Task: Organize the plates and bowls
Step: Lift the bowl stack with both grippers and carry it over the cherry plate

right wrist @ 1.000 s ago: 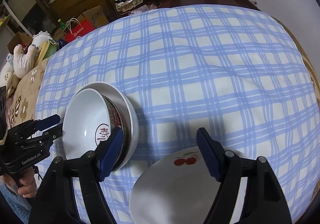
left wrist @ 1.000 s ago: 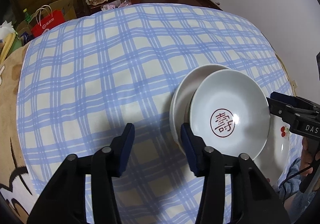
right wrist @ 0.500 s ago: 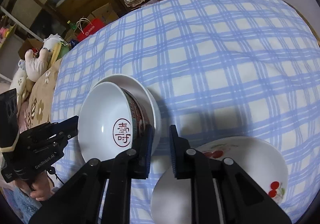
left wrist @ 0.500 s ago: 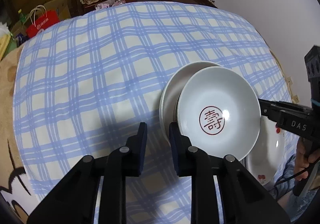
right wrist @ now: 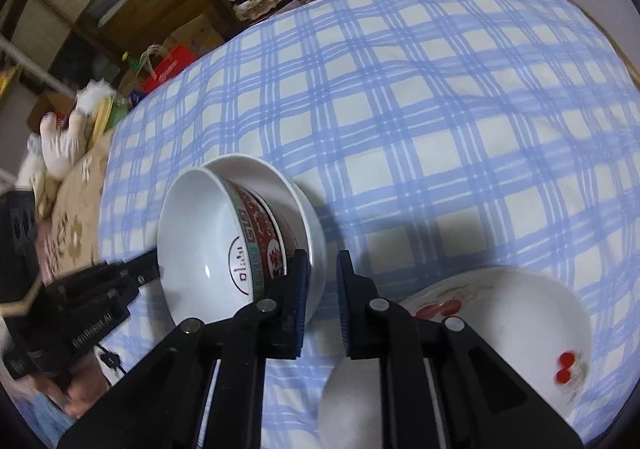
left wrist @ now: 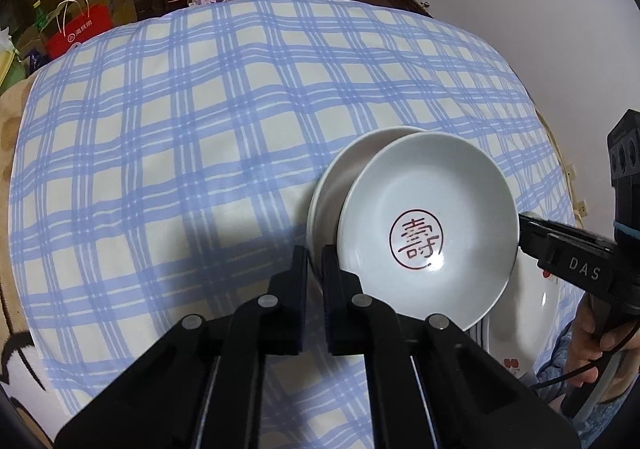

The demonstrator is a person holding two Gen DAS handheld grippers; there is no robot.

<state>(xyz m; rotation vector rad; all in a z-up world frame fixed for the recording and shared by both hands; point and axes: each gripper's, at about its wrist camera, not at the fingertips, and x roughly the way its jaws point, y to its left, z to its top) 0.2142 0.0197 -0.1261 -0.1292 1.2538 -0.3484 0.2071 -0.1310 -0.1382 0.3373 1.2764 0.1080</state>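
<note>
Looking along the left tool [left wrist: 315, 261], its two fingers have just been closing and now sit pressed almost together, and the near-left rim of the plain white bowl [left wrist: 332, 185] appears to run into the slit between the pads. Whether they pinch it I cannot tell. A patterned bowl [left wrist: 428, 225] with a red round character mark sits tilted inside the white one, on the blue checked cloth [left wrist: 200, 129] over the desk. The right tool [left wrist: 568, 253] reaches in beside its far rim, a hand [left wrist: 592, 337] behind it.

From the right wrist, the right tool [right wrist: 322, 273] has also just been closing; a narrow gap remains, with the white bowl's rim [right wrist: 316, 245] in or just beyond it. The cherry plate [right wrist: 500, 329] lies on the cloth just beside. The left tool [right wrist: 120, 281] is at the patterned bowl's [right wrist: 200, 241] opposite rim.
</note>
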